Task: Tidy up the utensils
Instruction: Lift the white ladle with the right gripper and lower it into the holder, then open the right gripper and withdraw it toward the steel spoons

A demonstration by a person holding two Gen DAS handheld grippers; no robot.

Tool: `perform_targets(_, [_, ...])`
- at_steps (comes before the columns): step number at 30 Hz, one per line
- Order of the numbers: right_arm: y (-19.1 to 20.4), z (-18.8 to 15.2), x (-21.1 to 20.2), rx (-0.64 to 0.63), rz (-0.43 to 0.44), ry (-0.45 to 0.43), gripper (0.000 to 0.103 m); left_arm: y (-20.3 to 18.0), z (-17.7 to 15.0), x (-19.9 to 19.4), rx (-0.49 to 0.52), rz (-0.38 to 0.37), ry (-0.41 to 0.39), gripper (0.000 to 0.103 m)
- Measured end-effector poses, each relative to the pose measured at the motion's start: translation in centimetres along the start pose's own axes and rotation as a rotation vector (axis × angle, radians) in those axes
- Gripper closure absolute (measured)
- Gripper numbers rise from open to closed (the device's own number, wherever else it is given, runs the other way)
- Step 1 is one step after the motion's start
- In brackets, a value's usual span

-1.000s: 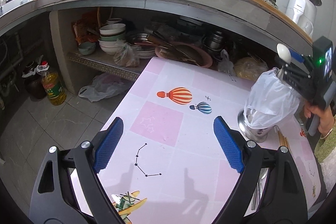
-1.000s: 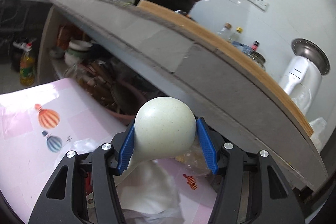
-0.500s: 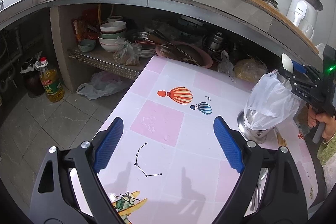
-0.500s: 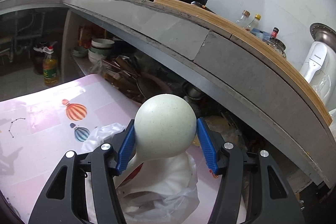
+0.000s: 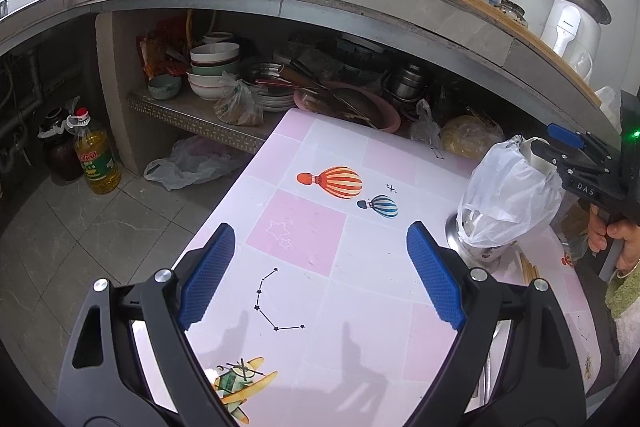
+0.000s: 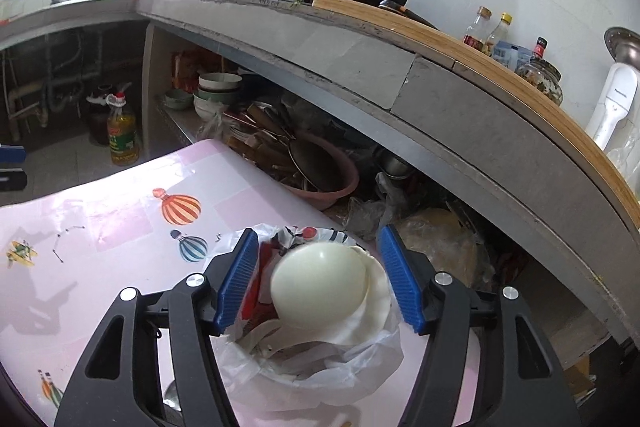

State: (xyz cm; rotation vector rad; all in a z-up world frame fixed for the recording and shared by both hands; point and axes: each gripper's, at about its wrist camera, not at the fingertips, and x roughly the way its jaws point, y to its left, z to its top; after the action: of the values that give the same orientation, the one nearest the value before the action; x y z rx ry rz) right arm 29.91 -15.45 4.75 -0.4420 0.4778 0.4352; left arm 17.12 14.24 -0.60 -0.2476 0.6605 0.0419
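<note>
The right gripper (image 6: 320, 275) is opening, its pads no longer pressing the spoon (image 6: 320, 287) lying between them, at twelve o'clock above the bag-lined holder (image 6: 304, 379). The left gripper (image 5: 316, 275) is hanging wide open and empty over the table (image 5: 352, 299).

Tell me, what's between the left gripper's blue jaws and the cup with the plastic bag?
Nothing but bare pink tabletop. The left wrist view shows the left gripper wide open and empty, with the bag-lined metal cup standing just beyond its right jaw.
</note>
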Motion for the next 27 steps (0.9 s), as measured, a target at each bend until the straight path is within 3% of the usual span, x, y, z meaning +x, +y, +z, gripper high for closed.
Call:
perform_targets(8, [-3.2, 0.3, -4.5, 0.192, 0.037, -0.070, 0.041, -0.7, 0.0, -1.0, 0.011, -0.015, -0.015, 0.019])
perform_targets(13, [-4.4, -1.5, -8.8, 0.314, 0.026, -0.085, 0.041, -1.3, -0.3, -1.3, 0.024, -0.031, -0.014, 0.019])
perform_targets(19, [-3.8, -6.6, -12.8, 0.455, 0.035, -0.034, 0.041, -2.3, -0.9, -1.3, 0.047, -0.065, 0.000, 0.019])
perform_targets(27, [-0.2, -14.1, -13.6, 0.590, 0.021, 0.087, 0.041, -4.3, -2.2, -0.4, 0.091, -0.109, 0.044, 0.019])
